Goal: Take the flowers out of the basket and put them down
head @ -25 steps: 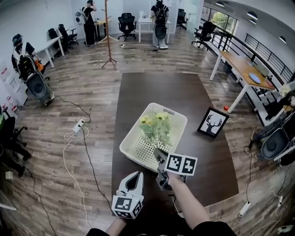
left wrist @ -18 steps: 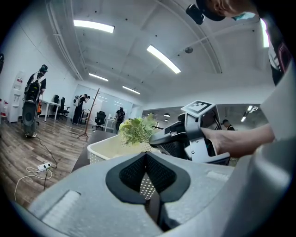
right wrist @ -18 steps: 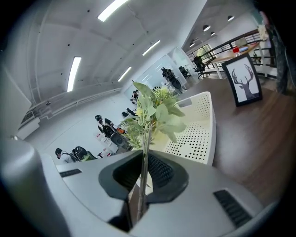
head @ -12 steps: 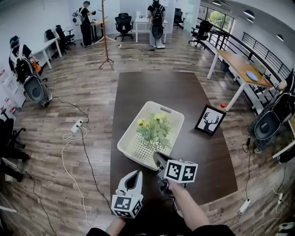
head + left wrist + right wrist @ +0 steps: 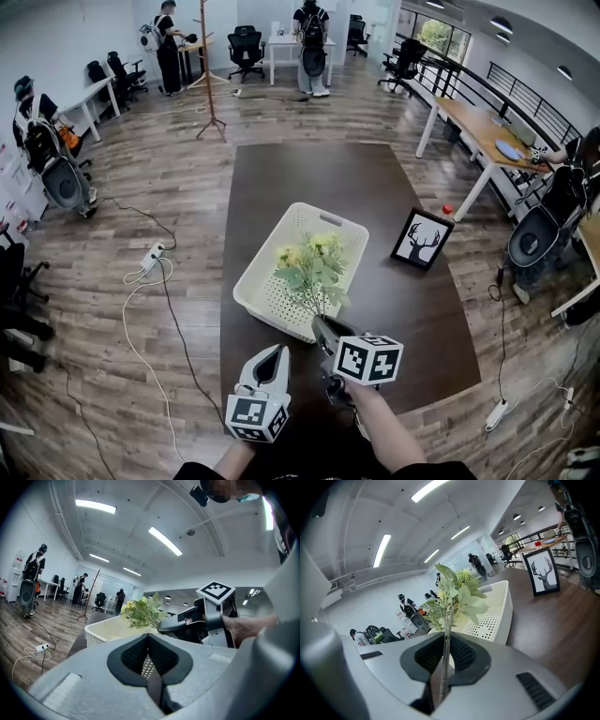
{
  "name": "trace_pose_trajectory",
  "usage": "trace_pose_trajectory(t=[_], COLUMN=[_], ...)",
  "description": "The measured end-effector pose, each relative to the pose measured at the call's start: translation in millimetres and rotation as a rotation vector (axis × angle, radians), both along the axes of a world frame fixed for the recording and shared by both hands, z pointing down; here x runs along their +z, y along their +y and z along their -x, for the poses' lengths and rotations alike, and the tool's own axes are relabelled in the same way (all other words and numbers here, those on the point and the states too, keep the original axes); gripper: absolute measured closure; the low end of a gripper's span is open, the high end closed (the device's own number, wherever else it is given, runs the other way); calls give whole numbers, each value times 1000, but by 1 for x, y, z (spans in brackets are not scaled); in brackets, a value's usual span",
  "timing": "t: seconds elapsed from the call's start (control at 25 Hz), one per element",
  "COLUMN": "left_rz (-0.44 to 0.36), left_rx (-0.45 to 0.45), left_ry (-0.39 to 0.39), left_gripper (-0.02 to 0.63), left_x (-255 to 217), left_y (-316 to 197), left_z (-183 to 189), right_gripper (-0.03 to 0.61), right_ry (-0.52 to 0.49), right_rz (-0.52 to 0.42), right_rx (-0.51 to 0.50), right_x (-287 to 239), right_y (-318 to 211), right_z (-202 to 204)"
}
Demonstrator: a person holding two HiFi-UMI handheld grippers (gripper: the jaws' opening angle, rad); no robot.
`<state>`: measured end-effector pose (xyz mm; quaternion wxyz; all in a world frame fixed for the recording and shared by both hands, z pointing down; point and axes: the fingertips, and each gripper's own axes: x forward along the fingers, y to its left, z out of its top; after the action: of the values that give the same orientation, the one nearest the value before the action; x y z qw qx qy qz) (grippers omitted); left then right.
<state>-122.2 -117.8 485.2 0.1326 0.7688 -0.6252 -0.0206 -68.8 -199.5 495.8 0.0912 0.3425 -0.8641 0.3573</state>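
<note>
Counter point(image 5: 319, 173): dark, carries the white perforated basket point(image 5: 264, 255), set well apart from the far edge.

Flowers point(image 5: 314, 265): a yellow-and-green bunch, held over the near half of the basket, not yet clear of its rim.

Framed deer silhouette point(image 5: 421, 240): stands on the counter to the right of the basket.

Right hand-held gripper point(image 5: 323, 328): clenched on the thin stem, which runs up between the pads.

Left hand-held gripper point(image 5: 277, 356): clenched on nothing, held near the counter's near edge.

Step in hand, as judged: lifting out. The stem should be kept pinched and raised until the leaves clear the rim. Bare counter right of the basket looks suitable for setting down, short of the frame.

Writing: none legible; only square markers are seen on the gripper cubes.
</note>
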Motion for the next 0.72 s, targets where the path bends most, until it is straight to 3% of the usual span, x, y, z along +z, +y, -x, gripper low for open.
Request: trace_pose_trajectory(t=[0.72], left_rz=[11], left_rx=[50], left_ry=[-13], left_gripper=[606], left_x=[3], left_y=[1], left_z=[-19], right_gripper=[538], right_ry=[61], right_rz=[-97], right_rx=[70], right_x=[-4], right_y=[12], right_z=[-38])
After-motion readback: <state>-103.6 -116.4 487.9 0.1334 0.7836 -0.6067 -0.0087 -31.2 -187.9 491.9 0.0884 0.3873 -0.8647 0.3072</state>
